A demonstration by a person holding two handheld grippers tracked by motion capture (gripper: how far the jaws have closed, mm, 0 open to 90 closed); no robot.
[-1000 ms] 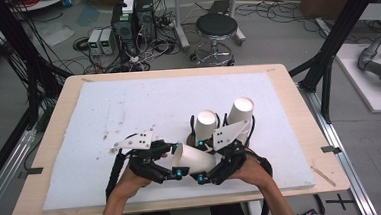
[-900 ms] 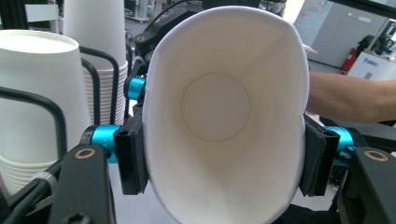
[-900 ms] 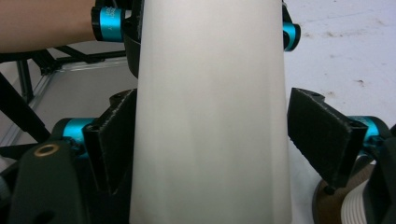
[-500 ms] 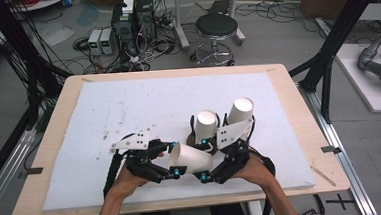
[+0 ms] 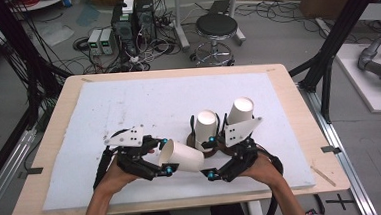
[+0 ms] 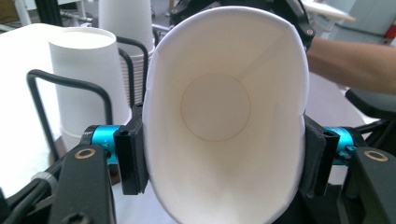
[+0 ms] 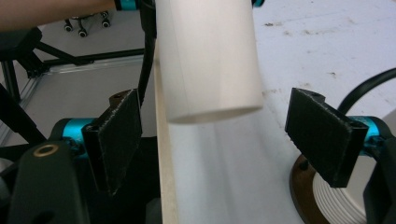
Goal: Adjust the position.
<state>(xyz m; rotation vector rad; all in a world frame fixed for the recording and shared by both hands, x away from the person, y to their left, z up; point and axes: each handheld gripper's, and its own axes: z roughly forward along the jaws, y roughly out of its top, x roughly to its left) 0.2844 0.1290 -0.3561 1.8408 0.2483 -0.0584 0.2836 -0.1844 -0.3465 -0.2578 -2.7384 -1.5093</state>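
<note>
near the table edge, left gripper (image 5: 165, 156) squeezes paper cup (image 5: 182, 155)

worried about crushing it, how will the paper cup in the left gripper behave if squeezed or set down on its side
The paper cup is probably thin and soft: its rim already bows into an oval between the left gripper's fingers. It looks empty, so likely very light. Laid sideways on the white mat, its tapered round wall would likely roll in a curve.

We note a matt white paper cup (image 6: 224, 116), smooth inside; rough black jaw pads (image 7: 114, 140); glossy blue metal fittings (image 6: 103, 135); a pale wood table (image 5: 67, 92) under a scuffed matt white mat (image 5: 143, 105).
</note>
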